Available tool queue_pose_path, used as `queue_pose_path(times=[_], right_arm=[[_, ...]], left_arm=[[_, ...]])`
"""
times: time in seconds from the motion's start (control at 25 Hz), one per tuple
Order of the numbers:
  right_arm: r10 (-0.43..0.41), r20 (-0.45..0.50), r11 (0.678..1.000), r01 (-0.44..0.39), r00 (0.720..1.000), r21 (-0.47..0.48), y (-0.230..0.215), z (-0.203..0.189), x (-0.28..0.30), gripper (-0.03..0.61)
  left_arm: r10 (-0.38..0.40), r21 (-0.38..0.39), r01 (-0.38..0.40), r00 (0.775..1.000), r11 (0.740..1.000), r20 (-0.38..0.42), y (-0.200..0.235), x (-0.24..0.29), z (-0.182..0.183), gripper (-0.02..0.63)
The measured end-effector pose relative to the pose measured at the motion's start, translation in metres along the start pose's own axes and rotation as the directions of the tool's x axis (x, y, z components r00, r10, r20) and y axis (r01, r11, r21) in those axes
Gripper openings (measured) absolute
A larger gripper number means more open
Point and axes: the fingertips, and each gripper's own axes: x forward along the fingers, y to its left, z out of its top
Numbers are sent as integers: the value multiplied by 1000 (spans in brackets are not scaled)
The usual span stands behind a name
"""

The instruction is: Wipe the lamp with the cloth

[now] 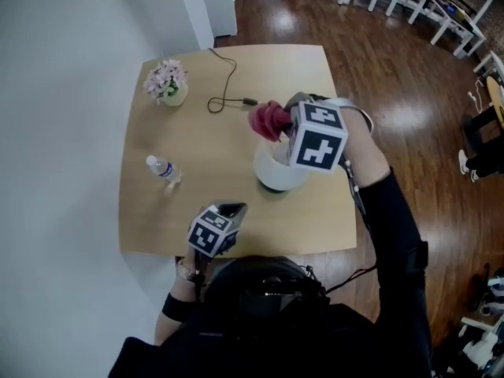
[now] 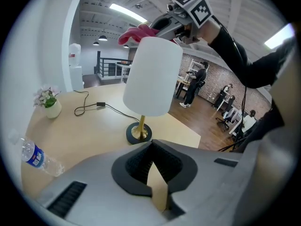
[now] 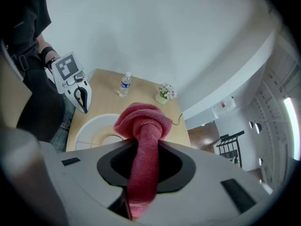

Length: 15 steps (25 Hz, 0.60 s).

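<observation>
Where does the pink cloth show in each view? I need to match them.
Head view: cloth at centre, over the lamp shade's far rim.
Left gripper view: cloth top centre, above the lamp shade.
Right gripper view: cloth lower centre, clamped in the right gripper.
Shared landmark: the water bottle.

A light wooden square table carries four things. A white-shaded lamp on a brass stem and dark round base stands near its right edge. A black power cord snakes from the far edge to just beyond the lamp. Left of the lamp lies a clear plastic water bottle; far beyond and left of it, a small white pot of pink flowers
</observation>
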Motion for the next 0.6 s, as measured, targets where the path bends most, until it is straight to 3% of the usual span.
queue_pose_path(times=[0.6], right_arm=[[-16, -15, 989, 18, 1000, 149, 3, -57, -23, 104]], left_arm=[[-74, 73, 76, 997, 994, -29, -22, 21, 6, -5]])
